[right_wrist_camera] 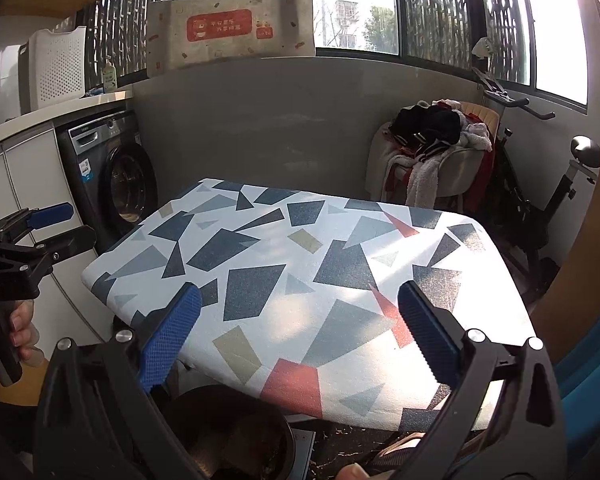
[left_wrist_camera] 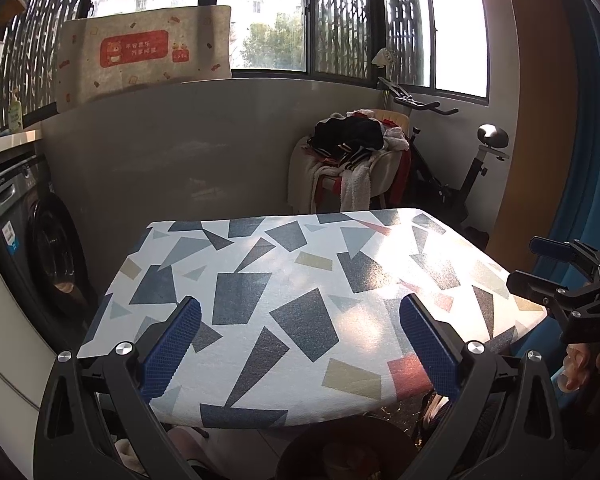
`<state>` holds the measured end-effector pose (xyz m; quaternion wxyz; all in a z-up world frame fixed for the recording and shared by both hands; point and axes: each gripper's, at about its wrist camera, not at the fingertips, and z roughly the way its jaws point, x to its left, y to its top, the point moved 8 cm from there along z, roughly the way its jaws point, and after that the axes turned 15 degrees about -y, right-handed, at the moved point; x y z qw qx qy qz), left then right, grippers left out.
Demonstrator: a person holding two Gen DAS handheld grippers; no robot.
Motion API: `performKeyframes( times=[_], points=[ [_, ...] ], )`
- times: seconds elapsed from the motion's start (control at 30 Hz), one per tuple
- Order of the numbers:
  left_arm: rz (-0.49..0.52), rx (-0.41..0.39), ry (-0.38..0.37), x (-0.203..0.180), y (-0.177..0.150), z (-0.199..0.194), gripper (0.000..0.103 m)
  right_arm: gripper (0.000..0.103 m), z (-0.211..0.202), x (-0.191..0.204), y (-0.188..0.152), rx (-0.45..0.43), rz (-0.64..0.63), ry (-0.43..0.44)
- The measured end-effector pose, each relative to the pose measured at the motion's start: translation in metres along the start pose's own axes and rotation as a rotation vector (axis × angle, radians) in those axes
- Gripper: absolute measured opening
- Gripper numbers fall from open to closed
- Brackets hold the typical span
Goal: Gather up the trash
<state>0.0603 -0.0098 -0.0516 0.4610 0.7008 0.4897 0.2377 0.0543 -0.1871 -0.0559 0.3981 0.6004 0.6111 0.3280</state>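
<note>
Trash: none to see on the worktop [left_wrist_camera: 300, 280], a flat top with a cover of grey, blue, red and tan shapes. Bare cloth from edge to edge in both views.

Left tongs [left_wrist_camera: 300, 312]: spread wide, holding nothing, up over the near edge. Right tongs [right_wrist_camera: 300, 308]: spread wide too, holding nothing, over the same near edge. Right tongs also peeking in at the side of the left view, left tongs at the side of the right view, each gripped by a hand [right_wrist_camera: 20, 332].

Step in hand, at a guess: the very start or the very end. Nothing picked up, nothing to pick up on top. Next move, most likely: look lower down for trash, maybe on the floor [right_wrist_camera: 340, 452], where small dry bits show under the near edge.

Dark round bin [right_wrist_camera: 228, 432] down below the near edge, between the tongs. Inside: dim brownish stuff, too dark to tell what.

Chair [right_wrist_camera: 452, 160] by the far wall, heaped with clothes. Washing machine [right_wrist_camera: 116, 176] off to the left, door closed. White basket [right_wrist_camera: 58, 68] up on the counter, inside hidden.
</note>
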Motion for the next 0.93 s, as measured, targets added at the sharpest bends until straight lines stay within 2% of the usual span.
performKeyframes(
  times=[0.93],
  points=[
    [-0.002, 0.017, 0.017, -0.0003, -0.0097, 0.0031, 0.097, 0.097, -0.0005, 0.0009, 0.0002, -0.006, 0.005, -0.006]
  ],
)
